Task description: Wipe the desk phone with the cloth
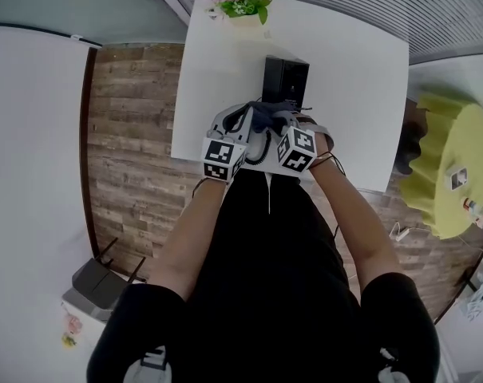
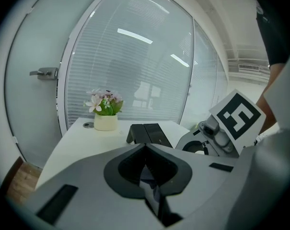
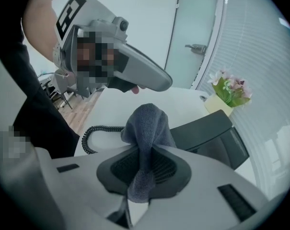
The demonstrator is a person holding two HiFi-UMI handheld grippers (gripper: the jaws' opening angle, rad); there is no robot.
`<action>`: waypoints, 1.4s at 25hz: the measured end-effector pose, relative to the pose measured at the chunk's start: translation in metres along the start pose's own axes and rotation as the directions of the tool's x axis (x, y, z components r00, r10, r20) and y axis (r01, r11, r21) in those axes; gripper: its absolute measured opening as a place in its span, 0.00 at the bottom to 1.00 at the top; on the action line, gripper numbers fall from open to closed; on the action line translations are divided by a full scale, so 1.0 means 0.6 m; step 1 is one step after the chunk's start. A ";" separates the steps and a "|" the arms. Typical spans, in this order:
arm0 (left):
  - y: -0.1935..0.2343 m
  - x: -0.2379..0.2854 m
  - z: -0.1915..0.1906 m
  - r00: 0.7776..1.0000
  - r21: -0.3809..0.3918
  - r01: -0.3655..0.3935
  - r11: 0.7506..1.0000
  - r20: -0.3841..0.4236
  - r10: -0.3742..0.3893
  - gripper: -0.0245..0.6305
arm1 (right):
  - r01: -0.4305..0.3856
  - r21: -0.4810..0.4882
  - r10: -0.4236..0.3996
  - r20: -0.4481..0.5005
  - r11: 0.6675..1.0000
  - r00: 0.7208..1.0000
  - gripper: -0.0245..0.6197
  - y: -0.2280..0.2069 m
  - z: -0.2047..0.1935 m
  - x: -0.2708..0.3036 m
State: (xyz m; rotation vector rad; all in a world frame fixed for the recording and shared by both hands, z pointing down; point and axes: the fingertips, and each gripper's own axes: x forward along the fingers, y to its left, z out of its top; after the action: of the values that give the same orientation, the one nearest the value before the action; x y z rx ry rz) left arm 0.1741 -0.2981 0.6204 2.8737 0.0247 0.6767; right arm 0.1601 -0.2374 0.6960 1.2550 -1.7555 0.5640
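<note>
The black desk phone (image 1: pixel 286 80) (image 2: pixel 147 133) (image 3: pixel 207 133) stands on the white table (image 1: pixel 353 94), its coiled cord (image 3: pixel 94 135) trailing toward the near edge. A dark grey-blue cloth (image 1: pixel 265 116) (image 3: pixel 147 128) rises bunched out of my right gripper (image 1: pixel 293 126) (image 3: pixel 145 150), which is shut on it just in front of the phone. Close beside it on the left, my left gripper (image 1: pixel 239 122) (image 2: pixel 145 146) has its jaws shut. A thin dark sliver shows between its pads; I cannot tell what it is. It hangs above the cord in the right gripper view (image 3: pixel 154 80).
A pot of pink flowers (image 1: pixel 243 6) (image 2: pixel 105 115) (image 3: pixel 226 97) sits at the table's far edge behind the phone. A yellow round table (image 1: pixel 457 166) stands to the right. A grey box (image 1: pixel 97 286) is on the wood floor at lower left. A glass door handle (image 2: pixel 43 73) lies beyond.
</note>
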 end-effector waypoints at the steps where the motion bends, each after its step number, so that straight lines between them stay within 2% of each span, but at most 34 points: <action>1: -0.002 -0.005 0.009 1.000 0.005 -0.001 1.000 0.009 0.000 0.05 | 0.006 0.031 -0.007 0.029 1.000 1.000 0.13 -0.005 0.005 -0.013; 5: -0.005 -0.020 0.051 0.999 0.025 -0.002 1.000 0.048 0.000 0.05 | 0.053 0.166 -0.081 0.170 0.985 0.982 0.13 -0.049 0.031 -0.085; 8: -0.022 -0.036 0.092 0.996 0.047 0.009 0.999 0.091 -0.013 0.05 | 0.086 0.271 -0.166 0.285 0.959 0.944 0.14 -0.085 0.053 -0.161; 12: -0.059 -0.055 0.163 0.985 0.102 0.050 0.994 0.158 -0.066 0.05 | 0.126 0.353 -0.283 0.437 0.927 0.854 0.13 -0.119 0.089 -0.271; 16: -0.105 -0.078 0.242 0.966 0.150 0.097 0.984 0.226 -0.129 0.05 | 0.153 0.413 -0.373 0.530 0.898 0.761 0.13 -0.143 0.113 -0.375; 18: -0.127 -0.091 0.281 0.954 0.175 0.116 0.978 0.254 -0.159 0.05 | 0.162 0.443 -0.413 0.558 0.882 0.720 0.14 -0.153 0.120 -0.423; 21: -0.154 -0.109 0.332 0.935 0.201 0.143 0.969 0.294 -0.199 0.05 | 0.183 0.474 -0.461 0.578 0.861 0.673 0.14 -0.166 0.131 -0.485; 26: -0.196 -0.125 0.393 0.908 0.245 0.181 0.953 0.330 -0.257 0.05 | 0.206 0.479 -0.499 0.636 0.853 0.589 0.14 -0.174 0.155 -0.564; 30: -0.209 -0.123 0.422 0.890 0.248 0.187 0.951 0.366 -0.271 0.05 | 0.217 0.494 -0.524 0.651 0.842 0.550 0.13 -0.181 0.161 -0.597; 32: -0.214 -0.122 0.427 0.890 0.257 0.193 0.947 0.360 -0.279 0.05 | 0.221 0.509 -0.540 0.653 0.832 0.531 0.13 -0.186 0.160 -0.608; 35: -0.219 -0.118 0.429 0.890 0.265 0.202 0.943 0.353 -0.290 0.05 | 0.226 0.523 -0.556 0.649 0.822 0.520 0.13 -0.193 0.155 -0.614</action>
State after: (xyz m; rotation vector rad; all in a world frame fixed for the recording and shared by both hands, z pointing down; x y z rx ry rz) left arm 0.2285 -0.2194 0.3384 3.0830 0.4303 0.0501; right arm 0.2669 -0.1637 0.3206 2.3961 -1.9568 0.0248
